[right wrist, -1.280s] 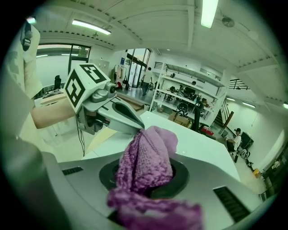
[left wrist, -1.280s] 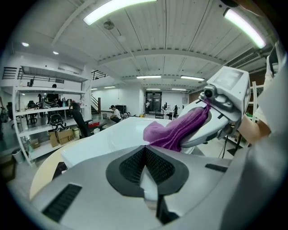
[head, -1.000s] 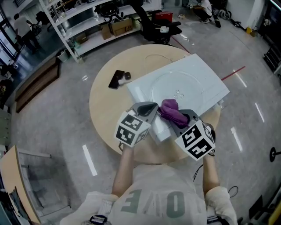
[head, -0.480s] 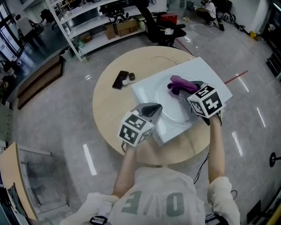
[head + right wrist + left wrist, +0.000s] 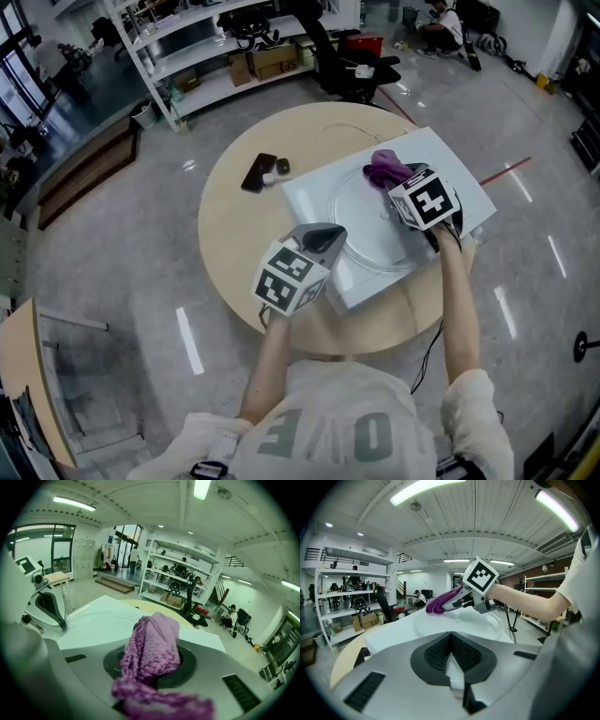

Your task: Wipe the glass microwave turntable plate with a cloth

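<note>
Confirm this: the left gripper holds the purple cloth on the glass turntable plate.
Wrong gripper: the right gripper holds the purple cloth on the glass turntable plate, as the right gripper view shows.

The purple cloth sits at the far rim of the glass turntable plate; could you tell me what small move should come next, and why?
Probably draw the right gripper back toward you, dragging the purple cloth across the glass turntable plate. Its jaws clamp the cloth at the far rim, most glass lies nearer, and the left gripper seems to pinch the near rim.
</note>
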The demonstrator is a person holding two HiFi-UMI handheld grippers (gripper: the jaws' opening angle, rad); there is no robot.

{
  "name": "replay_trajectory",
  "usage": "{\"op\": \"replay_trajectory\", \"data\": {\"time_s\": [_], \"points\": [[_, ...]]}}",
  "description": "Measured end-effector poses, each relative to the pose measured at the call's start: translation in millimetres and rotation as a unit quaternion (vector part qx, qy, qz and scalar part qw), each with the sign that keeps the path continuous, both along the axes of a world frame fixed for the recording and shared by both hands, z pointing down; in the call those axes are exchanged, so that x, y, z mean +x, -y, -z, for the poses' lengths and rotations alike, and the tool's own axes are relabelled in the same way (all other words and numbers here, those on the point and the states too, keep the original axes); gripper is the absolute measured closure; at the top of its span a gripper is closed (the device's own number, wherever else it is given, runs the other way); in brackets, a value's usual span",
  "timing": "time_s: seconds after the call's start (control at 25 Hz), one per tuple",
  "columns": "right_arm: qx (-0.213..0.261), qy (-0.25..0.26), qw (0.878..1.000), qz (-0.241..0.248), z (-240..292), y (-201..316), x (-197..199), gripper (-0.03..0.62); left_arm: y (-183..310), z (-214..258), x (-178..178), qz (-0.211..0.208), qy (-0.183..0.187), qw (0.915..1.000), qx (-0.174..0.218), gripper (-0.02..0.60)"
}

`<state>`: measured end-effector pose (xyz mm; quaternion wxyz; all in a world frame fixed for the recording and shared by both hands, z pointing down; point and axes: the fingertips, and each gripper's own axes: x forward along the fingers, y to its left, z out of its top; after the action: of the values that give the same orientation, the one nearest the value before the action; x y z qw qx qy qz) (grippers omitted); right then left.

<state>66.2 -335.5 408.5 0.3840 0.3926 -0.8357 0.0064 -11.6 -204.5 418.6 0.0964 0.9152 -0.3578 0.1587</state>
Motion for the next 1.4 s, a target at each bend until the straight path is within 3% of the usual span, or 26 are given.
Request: {"op": "replay_trajectory", "data": {"time_s": [0.8, 1.4], "points": [[0.002, -0.037, 0.997, 0.071, 0.3, -153.7, -4.9, 0.537, 1.2, -0.6, -2.6, 0.013, 0.011, 0.9999, 0.003, 0.58], [0.0, -0.051, 0.993, 0.103, 2.0, -188.7, -9.2, 0.539, 3.1, -1.2, -2.2, 0.018, 0.013, 0.9997, 0.006, 0.58]]}}
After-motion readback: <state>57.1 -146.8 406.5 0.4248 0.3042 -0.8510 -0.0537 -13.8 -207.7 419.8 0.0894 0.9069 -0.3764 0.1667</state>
